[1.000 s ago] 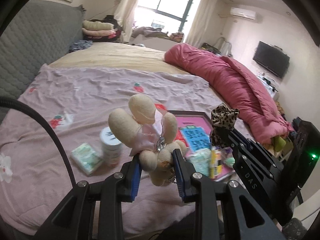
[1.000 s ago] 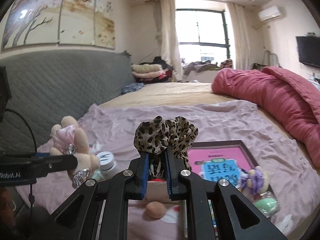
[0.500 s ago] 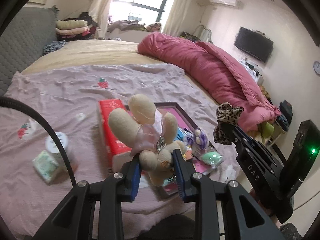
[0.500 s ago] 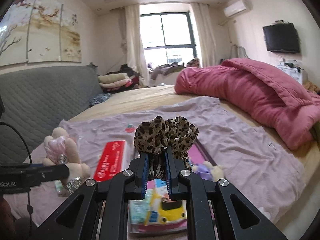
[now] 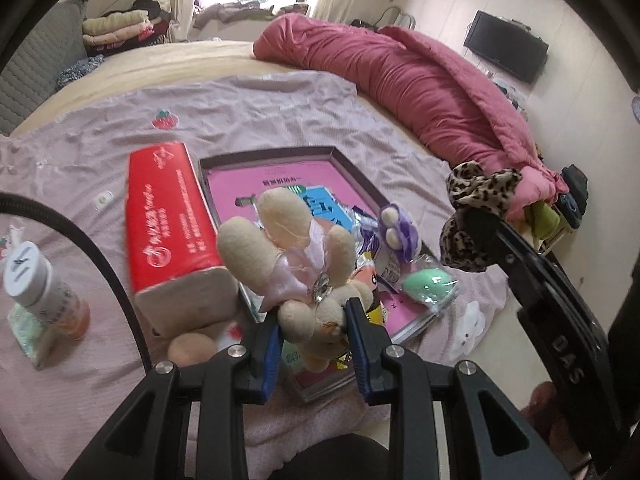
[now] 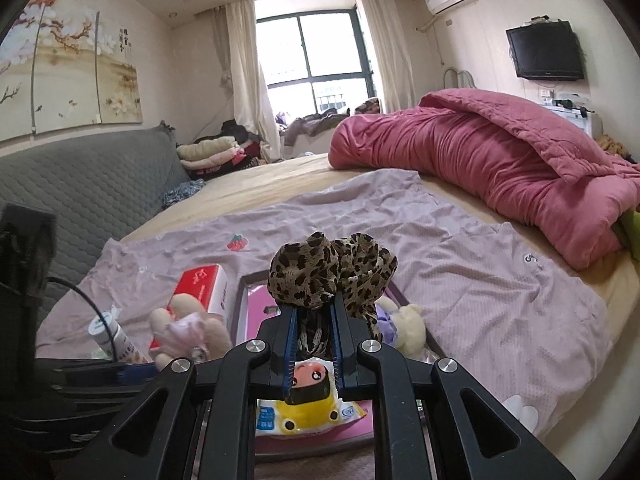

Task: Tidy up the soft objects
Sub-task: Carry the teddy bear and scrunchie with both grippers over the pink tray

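Observation:
My left gripper (image 5: 314, 316) is shut on a beige plush rabbit with a pink bow (image 5: 288, 248) and holds it in the air above the near end of a shallow pink-lined tray (image 5: 280, 156) on the bed. The rabbit also shows at lower left in the right wrist view (image 6: 188, 328). My right gripper (image 6: 314, 314) is shut on a leopard-print scrunchie (image 6: 332, 276) and holds it above the same tray (image 6: 248, 280). The scrunchie shows at right in the left wrist view (image 5: 476, 216). The tray holds a purple plush toy (image 5: 394, 226), a green sponge (image 5: 428, 286) and packets.
A red tissue box (image 5: 168, 216) lies left of the tray. A white-capped bottle (image 5: 40, 288) stands on a green packet at far left. A beige sponge (image 5: 190, 350) lies near the bed's front edge. A rolled red quilt (image 5: 420, 80) lies along the right.
Both grippers have moved to the right over the bed, from above the bottle to above the tray, and tilted lower. Each has kept its hold on its soft object.

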`<state>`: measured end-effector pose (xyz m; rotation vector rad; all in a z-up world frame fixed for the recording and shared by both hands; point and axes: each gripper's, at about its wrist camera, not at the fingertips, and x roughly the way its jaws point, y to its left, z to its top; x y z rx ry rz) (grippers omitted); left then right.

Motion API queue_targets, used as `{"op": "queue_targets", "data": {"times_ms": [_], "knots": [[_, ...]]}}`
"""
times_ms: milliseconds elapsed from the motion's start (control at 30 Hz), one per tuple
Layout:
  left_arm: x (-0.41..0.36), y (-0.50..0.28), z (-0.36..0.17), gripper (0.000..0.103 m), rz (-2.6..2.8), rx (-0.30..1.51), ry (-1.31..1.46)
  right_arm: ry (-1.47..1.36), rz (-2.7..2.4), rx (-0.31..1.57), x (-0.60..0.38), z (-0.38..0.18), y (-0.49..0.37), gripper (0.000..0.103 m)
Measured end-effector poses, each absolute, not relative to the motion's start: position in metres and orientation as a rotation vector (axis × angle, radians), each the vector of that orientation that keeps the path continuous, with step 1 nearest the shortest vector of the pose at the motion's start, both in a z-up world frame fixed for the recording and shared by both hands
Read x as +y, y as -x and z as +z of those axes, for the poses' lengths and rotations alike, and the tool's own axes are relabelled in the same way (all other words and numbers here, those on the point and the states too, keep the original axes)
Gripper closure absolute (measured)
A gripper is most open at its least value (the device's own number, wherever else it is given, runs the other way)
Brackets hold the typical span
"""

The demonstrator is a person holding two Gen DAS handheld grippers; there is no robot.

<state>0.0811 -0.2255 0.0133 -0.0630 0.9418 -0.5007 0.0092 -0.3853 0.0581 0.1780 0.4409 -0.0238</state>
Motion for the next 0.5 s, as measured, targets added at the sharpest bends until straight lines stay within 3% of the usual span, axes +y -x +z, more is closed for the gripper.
{"op": "queue_targets", "data": {"times_ms": [500], "knots": [[-0.245, -0.113, -0.017, 0.072, -0.501, 0.987, 0.054, -0.169, -0.049, 0.539, -0.394, 0.026, -0.028, 0.089]]}}
